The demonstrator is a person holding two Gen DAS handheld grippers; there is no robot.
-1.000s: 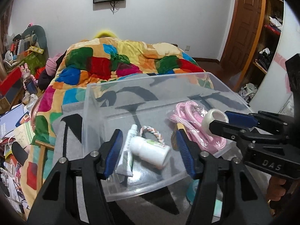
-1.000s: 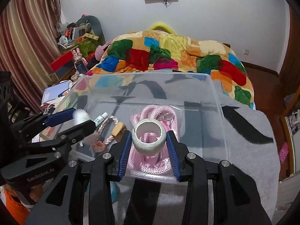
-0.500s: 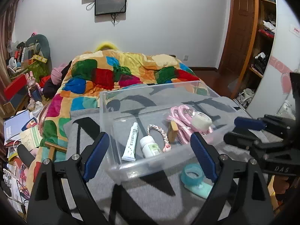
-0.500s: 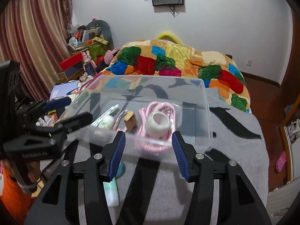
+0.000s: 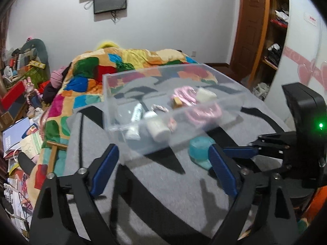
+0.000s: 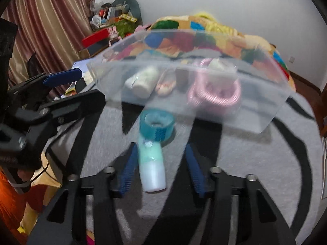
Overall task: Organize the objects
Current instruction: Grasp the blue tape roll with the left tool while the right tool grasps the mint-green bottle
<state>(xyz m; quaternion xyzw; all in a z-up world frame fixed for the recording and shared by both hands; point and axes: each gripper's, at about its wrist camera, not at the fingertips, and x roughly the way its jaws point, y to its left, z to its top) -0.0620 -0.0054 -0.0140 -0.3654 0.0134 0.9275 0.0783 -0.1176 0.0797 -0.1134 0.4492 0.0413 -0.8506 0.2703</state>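
Your right gripper (image 6: pixel 161 169) has jaws spread around the small bottle (image 6: pixel 152 165), lying just before the clear bin (image 6: pixel 265 110); light, smooth, likely slippery: grip mid-body. Left gripper (image 5: pixel 163 171) jaws spread, empty

Left wrist view: sits low behind its own jaws, faces forward over the grey blanket (image 5: pixel 163 183) toward the clear bin (image 5: pixel 163 106), bed and far wall; bin at middle range. Right wrist view: also low behind its jaws, closer in, tilted down at the blanket, bin just ahead. Shared: bin (image 6: pixel 204 94), teal tape roll (image 5: pixel 199 146) (image 6: pixel 157 125), blanket, colourful quilt (image 5: pixel 122 65). Each view catches the other gripper at its edge.
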